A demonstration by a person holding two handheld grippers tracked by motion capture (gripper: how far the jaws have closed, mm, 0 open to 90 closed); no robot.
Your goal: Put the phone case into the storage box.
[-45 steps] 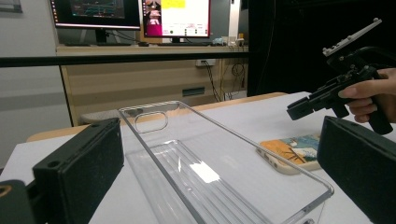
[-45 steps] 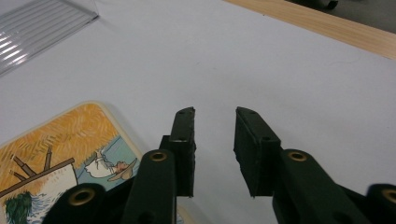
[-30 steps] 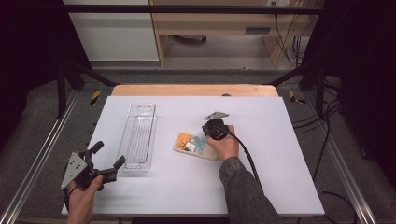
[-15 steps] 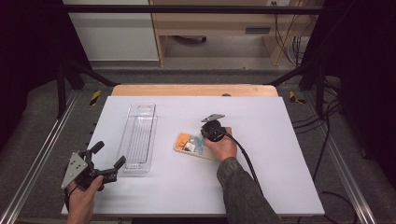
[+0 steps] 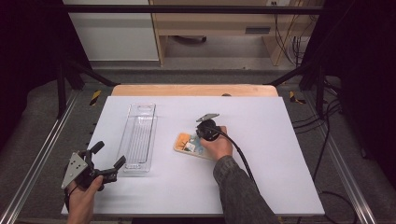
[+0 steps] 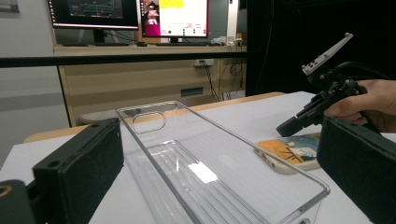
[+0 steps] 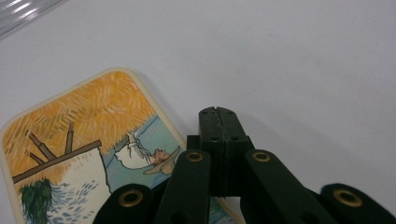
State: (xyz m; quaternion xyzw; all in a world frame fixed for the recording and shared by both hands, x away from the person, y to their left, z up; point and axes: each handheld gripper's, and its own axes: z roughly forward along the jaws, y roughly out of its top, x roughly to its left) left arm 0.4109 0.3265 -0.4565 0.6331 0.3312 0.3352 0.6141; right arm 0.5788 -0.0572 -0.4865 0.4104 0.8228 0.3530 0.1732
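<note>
A flat cream-rimmed case [image 5: 186, 143] printed with a painting in orange, blue and green lies on the white table [image 5: 280, 154], right of a clear plastic tray [image 5: 140, 135]. My right gripper [image 5: 198, 138] is shut, its tips down at the case's right edge with nothing between them. In the right gripper view the closed jaw tips [image 7: 218, 114] rest just beside the case [image 7: 70, 154]. My left gripper [image 5: 108, 155] is open near the table's front left, at the tray's near end. The left gripper view looks along the tray [image 6: 196, 168] toward the case [image 6: 294, 151] and the right gripper [image 6: 286, 128].
A wooden board [image 5: 191, 90] runs along the table's far edge. Metal frame rails [image 5: 42, 154] flank both sides. A cable [image 5: 243, 158] trails from the right gripper along the sleeve. Bare white table extends to the right of the case and in front of it.
The right hand has edged slightly to the left at the case. The left gripper, the tray and the case have stayed where they were.
</note>
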